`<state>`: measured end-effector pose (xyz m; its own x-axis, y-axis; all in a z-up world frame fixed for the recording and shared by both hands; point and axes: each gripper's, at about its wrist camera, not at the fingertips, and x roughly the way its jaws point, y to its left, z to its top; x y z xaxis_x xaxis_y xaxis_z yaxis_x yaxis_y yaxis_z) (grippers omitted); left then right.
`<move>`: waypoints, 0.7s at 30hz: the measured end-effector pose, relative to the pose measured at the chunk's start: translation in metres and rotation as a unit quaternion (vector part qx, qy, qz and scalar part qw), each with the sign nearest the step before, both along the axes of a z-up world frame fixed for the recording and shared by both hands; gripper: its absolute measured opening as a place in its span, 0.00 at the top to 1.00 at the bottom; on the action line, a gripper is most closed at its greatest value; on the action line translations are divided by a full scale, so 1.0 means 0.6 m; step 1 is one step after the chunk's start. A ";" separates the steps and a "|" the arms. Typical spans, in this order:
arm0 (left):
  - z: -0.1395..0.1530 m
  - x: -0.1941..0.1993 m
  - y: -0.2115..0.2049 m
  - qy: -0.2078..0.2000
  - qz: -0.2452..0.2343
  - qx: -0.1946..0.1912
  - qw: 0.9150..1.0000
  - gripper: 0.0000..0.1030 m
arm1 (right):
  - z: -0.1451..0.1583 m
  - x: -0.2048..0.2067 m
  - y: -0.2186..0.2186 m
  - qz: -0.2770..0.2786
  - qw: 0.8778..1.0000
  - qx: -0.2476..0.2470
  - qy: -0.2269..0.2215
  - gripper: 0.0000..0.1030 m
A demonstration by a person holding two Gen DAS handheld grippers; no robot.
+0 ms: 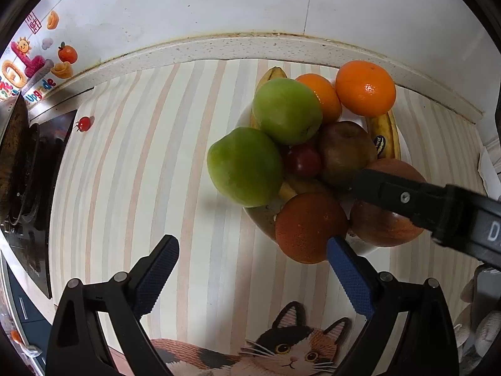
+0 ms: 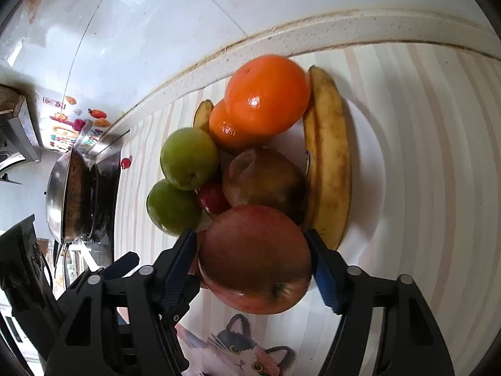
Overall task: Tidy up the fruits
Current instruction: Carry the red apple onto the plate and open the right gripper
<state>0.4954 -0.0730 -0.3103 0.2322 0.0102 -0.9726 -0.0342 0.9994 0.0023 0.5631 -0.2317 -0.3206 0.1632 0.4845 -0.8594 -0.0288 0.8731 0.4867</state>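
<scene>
Through my left wrist camera, my left claw (image 1: 252, 257) hangs wide open with nothing between its blue pads, low over the striped mat (image 1: 175, 169) on the worktop, just short of the white plate (image 1: 266, 219). The plate is the landmark here: it carries the whole heap of fruit. On its near edge sits a dark orange (image 1: 308, 227), almost touching my right-hand pad. On the plate's left side two green apples (image 1: 245, 166) bulge out over the rim, one behind the other. At the far side of the plate sit two bright oranges (image 1: 364, 89), with a banana (image 1: 386, 134) along the right. In the middle lie a brownish apple (image 1: 346, 152) and a small red fruit (image 1: 303, 161) (too tucked in to name). My right claw (image 1: 407, 200) reaches in from the right, across the red apple (image 1: 385, 228).

Through my right wrist camera, my right claw (image 2: 252, 261) is closed partway around the red apple (image 2: 255, 258), both pads pressed to its sides, at the plate's (image 2: 366, 169) near edge. Beyond it on the plate are the brownish apple (image 2: 264, 178), the oranges (image 2: 267, 94) and the banana (image 2: 330, 156). A cat picture (image 2: 244, 354) shows on the mat, on the near side of the plate. A pan (image 2: 67, 194) stands on the stove, well to the plate's left.
</scene>
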 end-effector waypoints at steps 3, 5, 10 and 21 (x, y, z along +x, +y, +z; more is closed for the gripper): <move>-0.003 -0.002 -0.005 0.003 -0.001 -0.001 1.000 0.06 | 0.005 -0.003 -0.009 -0.004 1.000 0.000 -0.004 0.27; -0.007 -0.003 -0.008 0.007 -0.002 -0.002 1.000 0.06 | 0.004 -0.008 -0.011 0.000 1.000 -0.006 -0.006 0.27; -0.014 -0.005 -0.018 0.016 -0.009 0.001 1.000 0.06 | -0.002 -0.019 -0.014 0.000 1.000 -0.003 -0.006 0.27; 0.012 -0.021 -0.005 0.007 -0.003 -0.006 1.000 0.06 | 0.062 -0.046 -0.043 -0.011 0.996 -0.066 -0.066 0.09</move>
